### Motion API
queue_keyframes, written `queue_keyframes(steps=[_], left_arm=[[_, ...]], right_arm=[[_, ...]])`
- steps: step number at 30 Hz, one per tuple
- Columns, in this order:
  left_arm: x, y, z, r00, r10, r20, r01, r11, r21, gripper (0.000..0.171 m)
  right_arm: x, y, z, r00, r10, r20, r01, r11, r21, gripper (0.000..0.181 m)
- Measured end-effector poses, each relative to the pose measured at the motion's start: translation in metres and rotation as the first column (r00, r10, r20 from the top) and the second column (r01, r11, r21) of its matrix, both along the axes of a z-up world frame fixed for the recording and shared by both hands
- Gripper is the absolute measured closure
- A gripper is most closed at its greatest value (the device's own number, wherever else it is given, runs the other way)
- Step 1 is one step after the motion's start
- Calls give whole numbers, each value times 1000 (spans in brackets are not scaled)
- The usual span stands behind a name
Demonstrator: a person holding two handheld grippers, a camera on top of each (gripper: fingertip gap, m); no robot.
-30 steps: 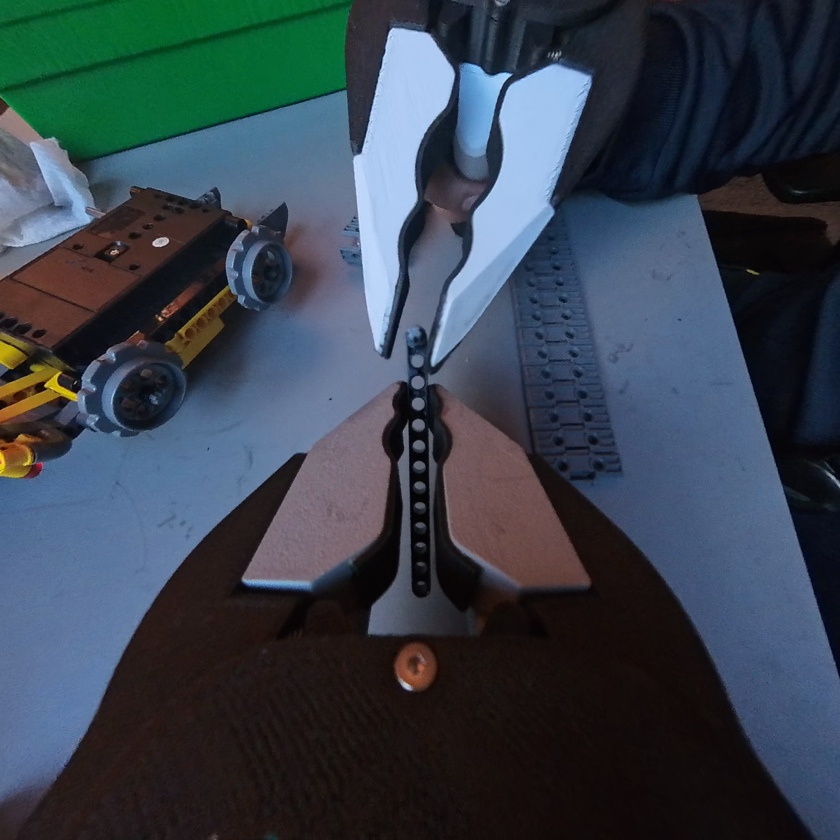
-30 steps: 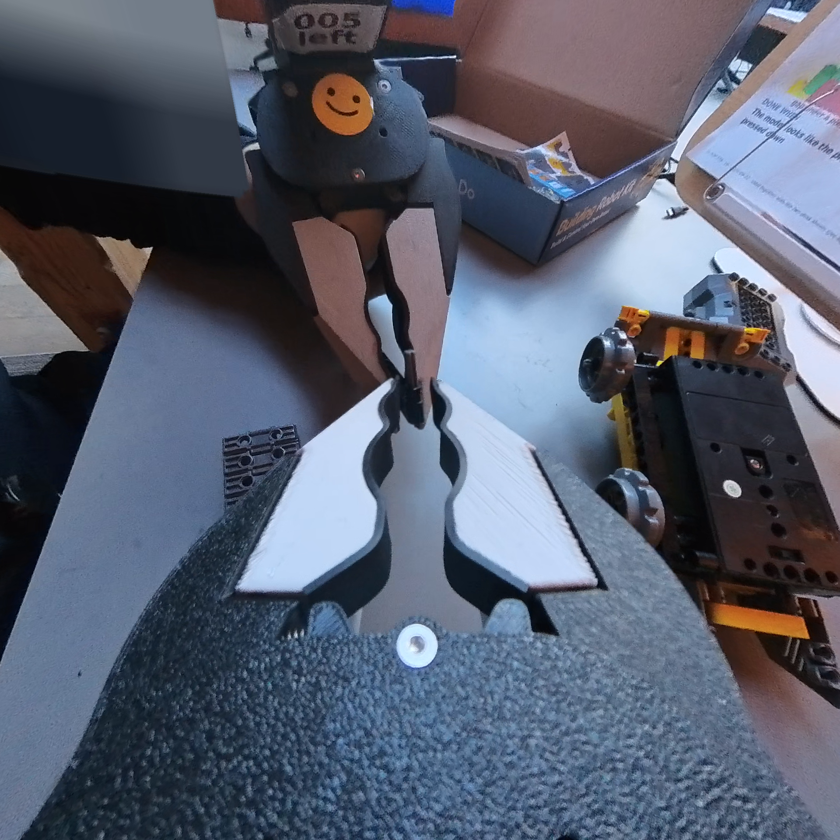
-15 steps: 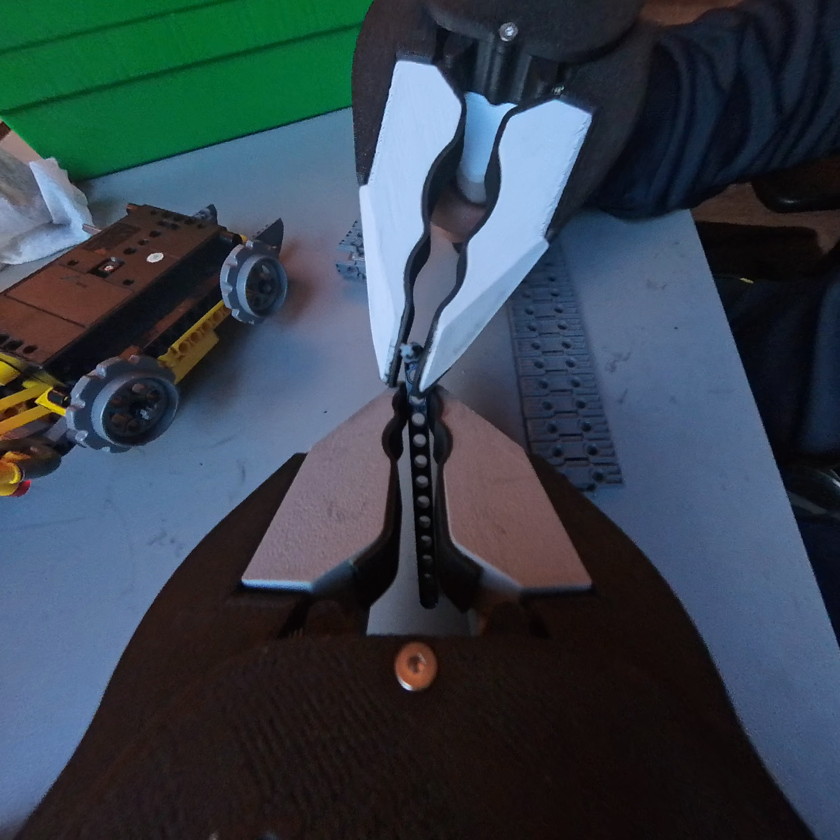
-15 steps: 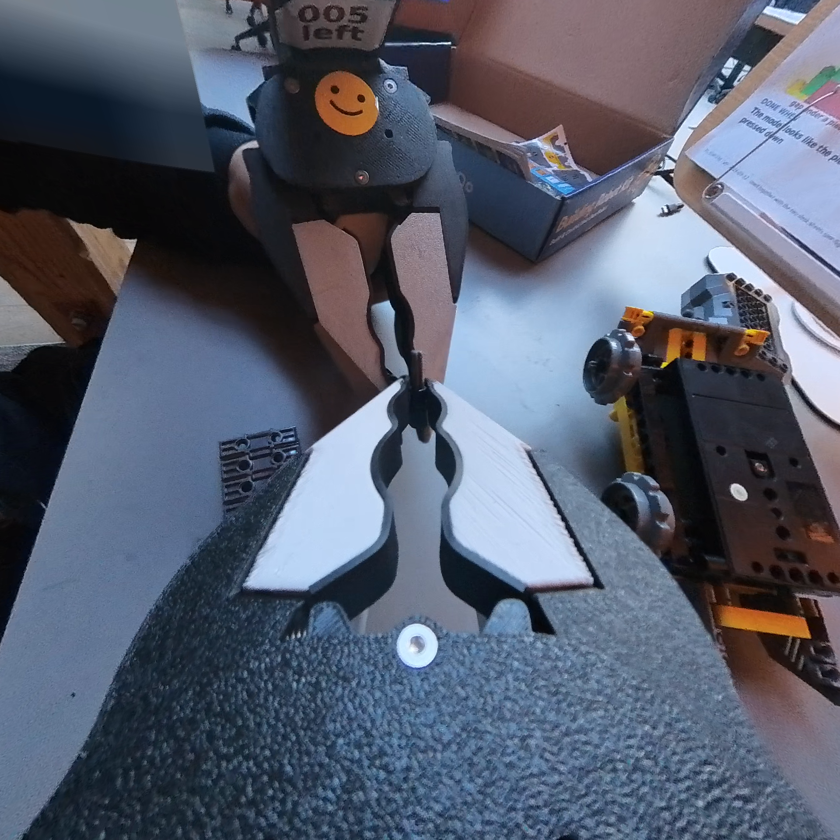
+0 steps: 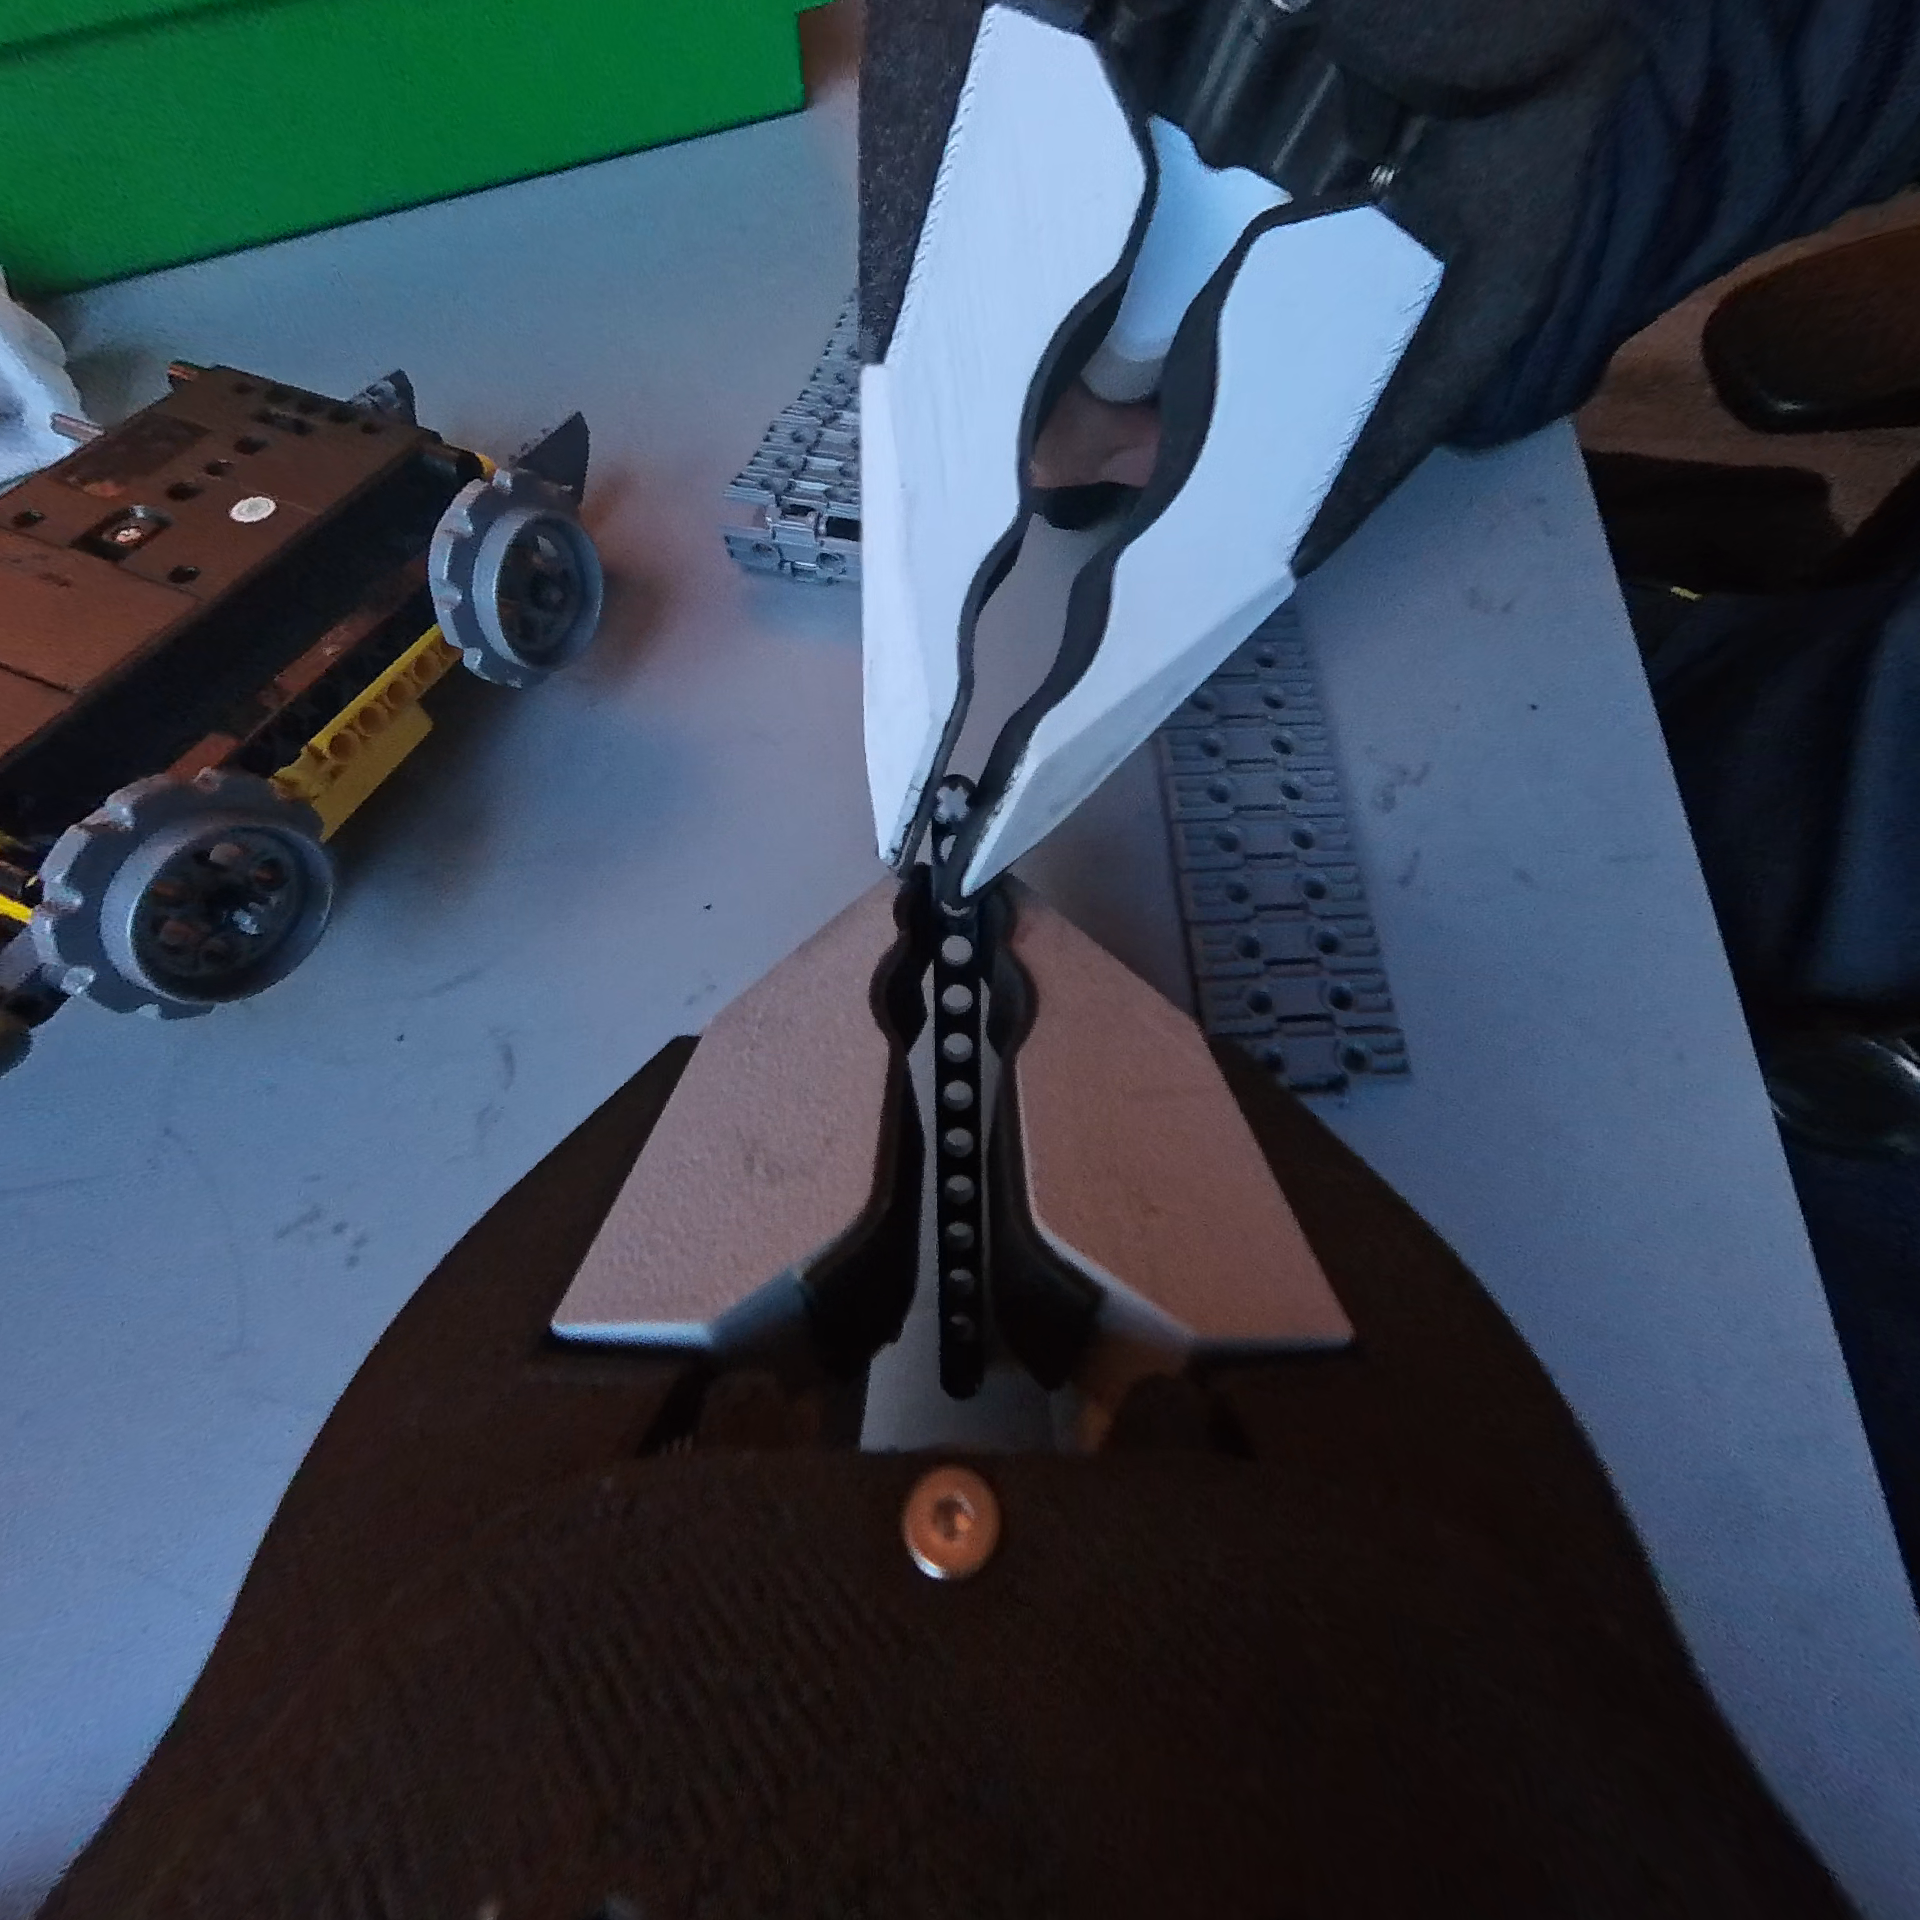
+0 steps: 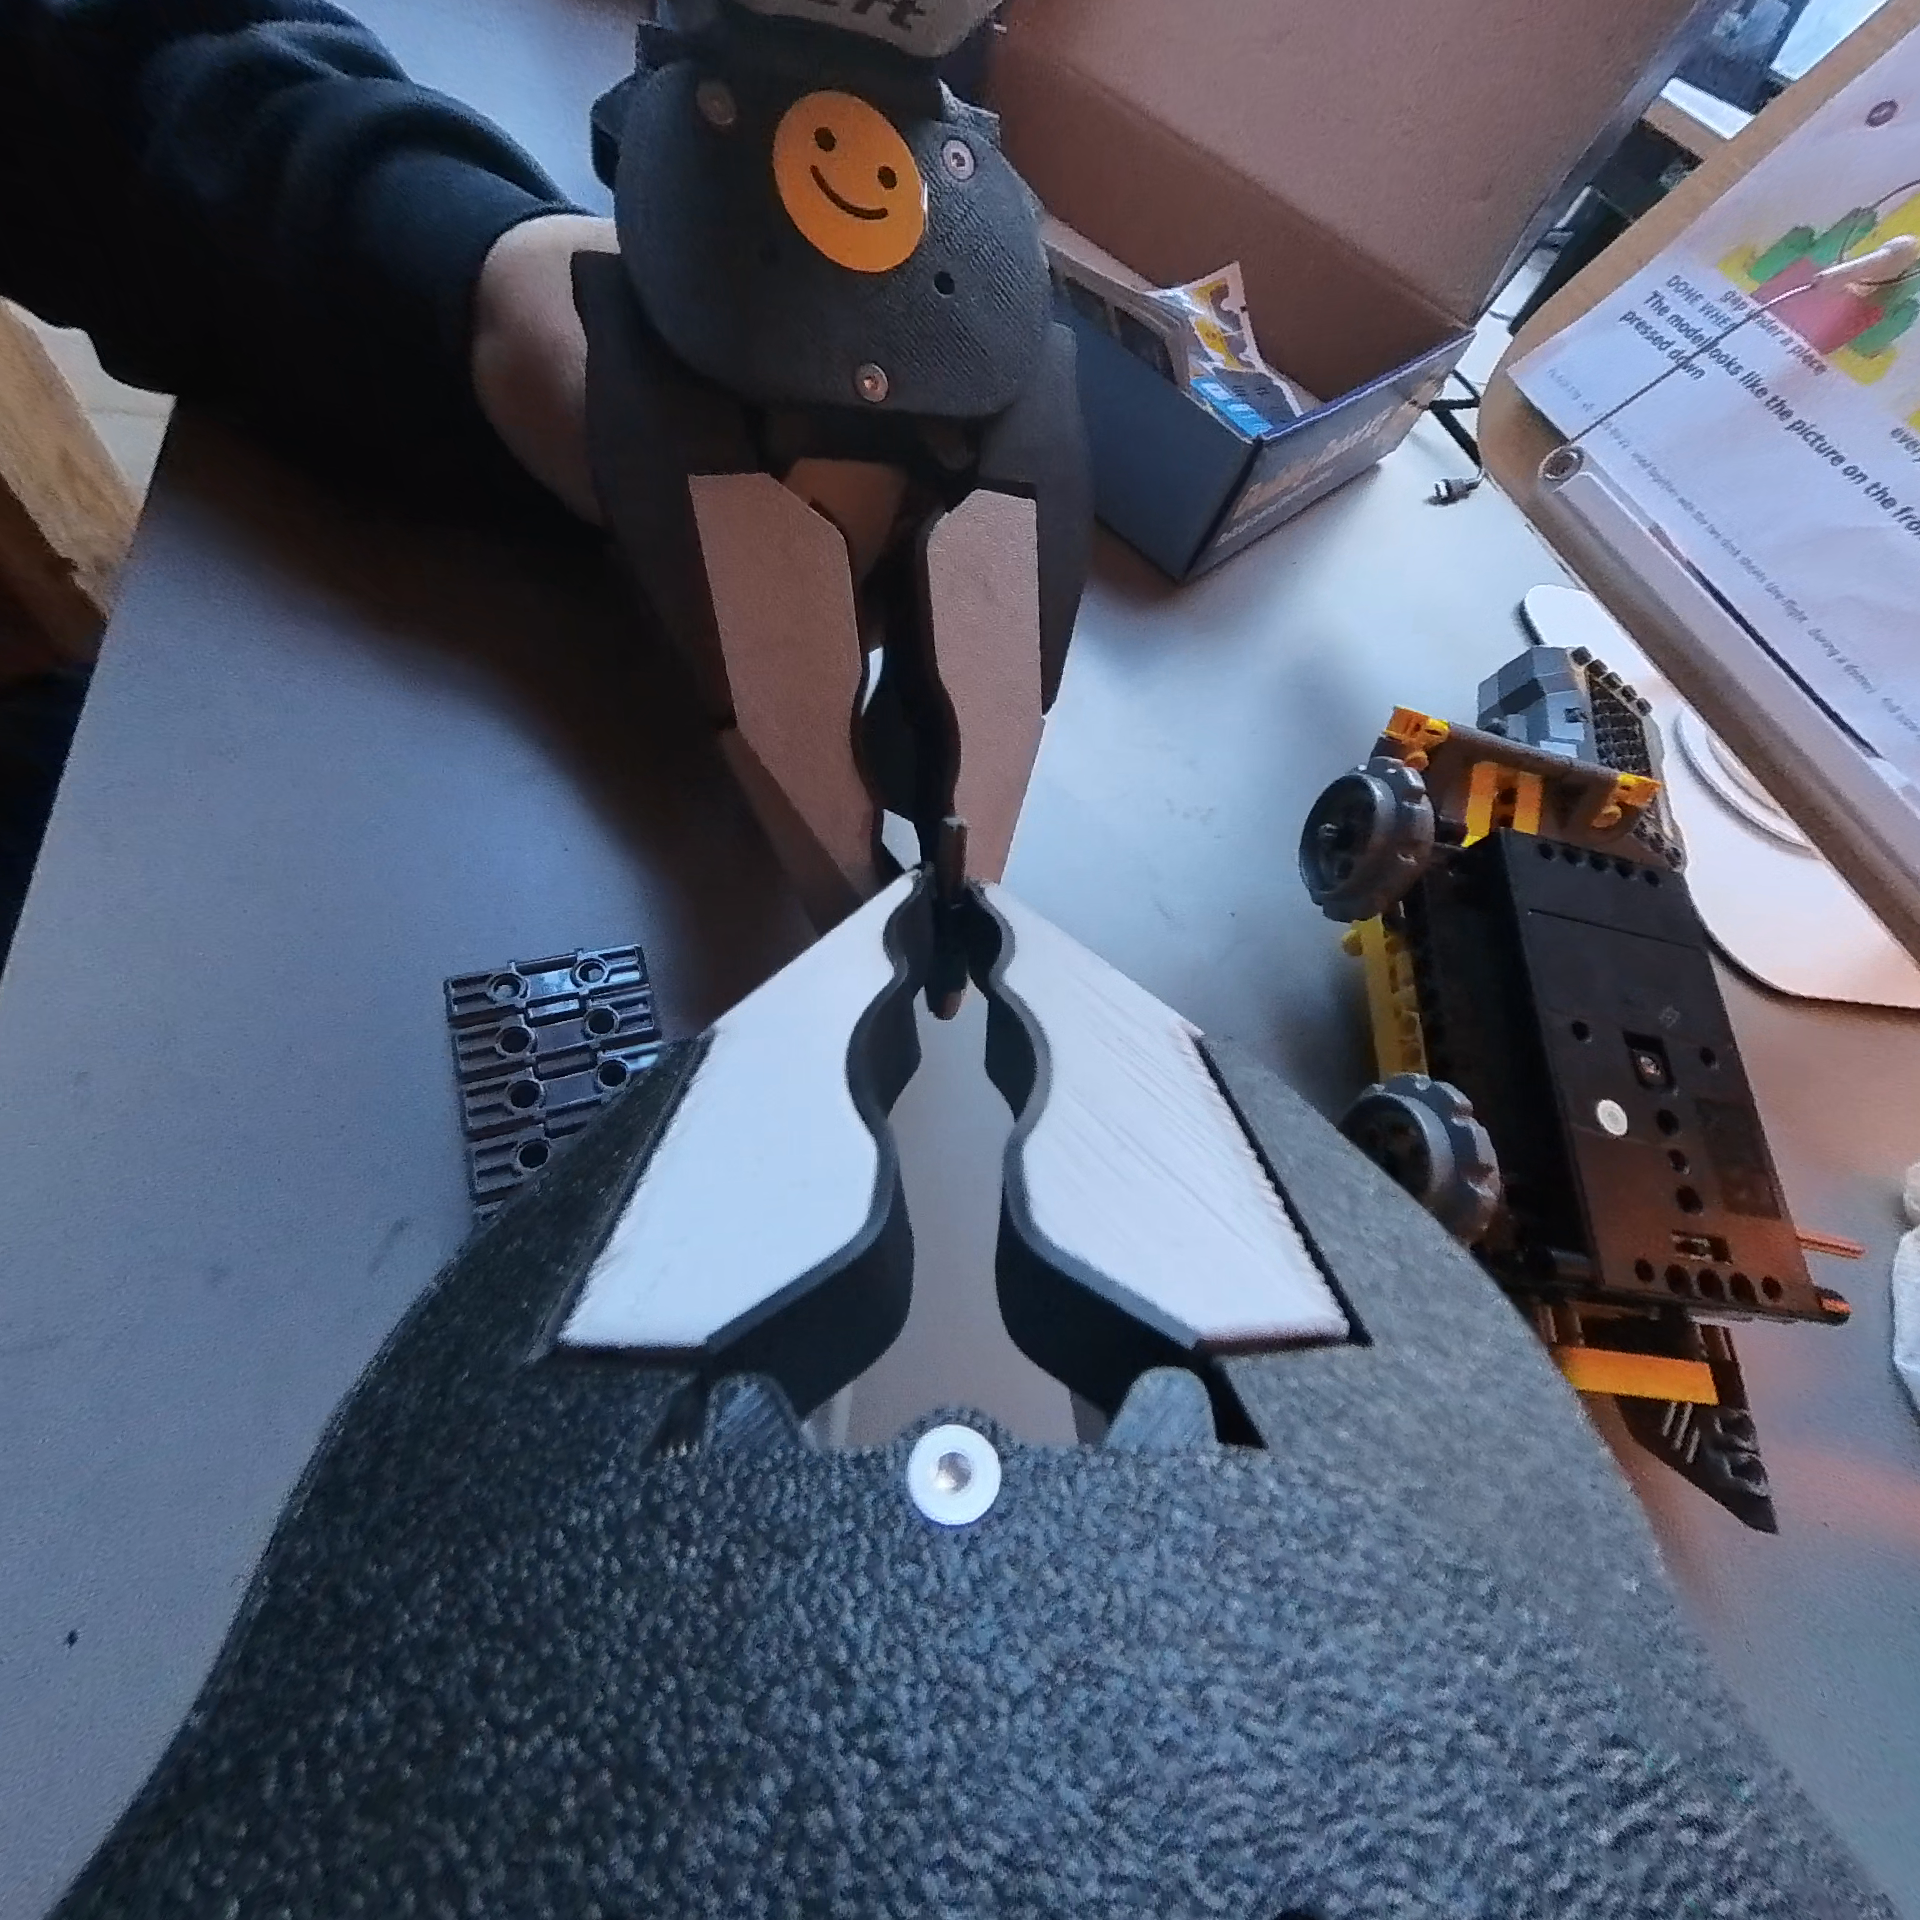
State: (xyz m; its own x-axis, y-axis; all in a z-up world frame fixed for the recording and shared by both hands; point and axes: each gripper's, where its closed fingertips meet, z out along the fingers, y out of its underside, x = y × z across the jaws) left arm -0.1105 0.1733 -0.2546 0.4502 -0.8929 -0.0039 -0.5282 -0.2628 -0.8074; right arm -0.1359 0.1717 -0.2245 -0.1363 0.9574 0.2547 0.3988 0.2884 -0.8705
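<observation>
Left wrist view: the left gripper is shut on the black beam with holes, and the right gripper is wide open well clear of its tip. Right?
Not quite. In the left wrist view the right gripper is shut on the tip of the black beam, not open and clear. The left gripper does grip the beam.

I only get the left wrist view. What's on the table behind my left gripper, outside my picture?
Observer: An open cardboard box sits behind the left gripper, with a leaflet inside it.
Operator: Anything past the toy vehicle?
Observer: Yes, a printed sheet on a tilted board stands just beyond the toy vehicle.
Operator: Is the right gripper really on my black strip?
Observer: The right wrist view shows the black strip edge-on. The right gripper is pinched on it, and the strip's end reaches a little past the fingertips into the wider gap.
</observation>
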Motion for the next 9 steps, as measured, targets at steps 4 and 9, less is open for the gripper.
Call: queue_keyframes(steps=[4,9], left_arm=[[0,0,-1,1000,3,3,-3,1000,-22,165],[-1,1,-5,1000,4,-27,-5,1000,-27,165]], right_arm=[[0,0,0,1000,-1,2,1,1000,1,181],[0,2,-4,1000,-16,24,15,999,47,181]])
